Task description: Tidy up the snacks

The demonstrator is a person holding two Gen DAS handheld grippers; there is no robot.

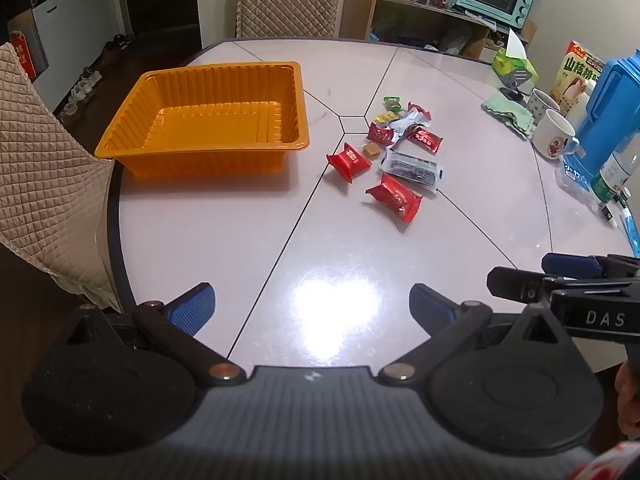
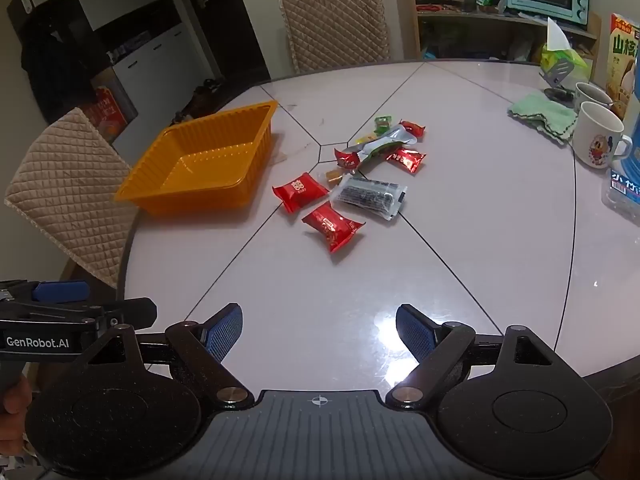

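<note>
An empty orange plastic tray stands on the left of the round table. Several wrapped snacks lie in a loose pile at the table's middle: red packets, a clear packet with dark contents, a silver pouch, small green and yellow sweets. My left gripper is open and empty above the near table edge. My right gripper is open and empty, level with the left. Each shows at the other view's edge.
Two white mugs, a green cloth, a blue jug, a bottle, a tissue box and a carton stand at the right. Quilted chairs flank the table.
</note>
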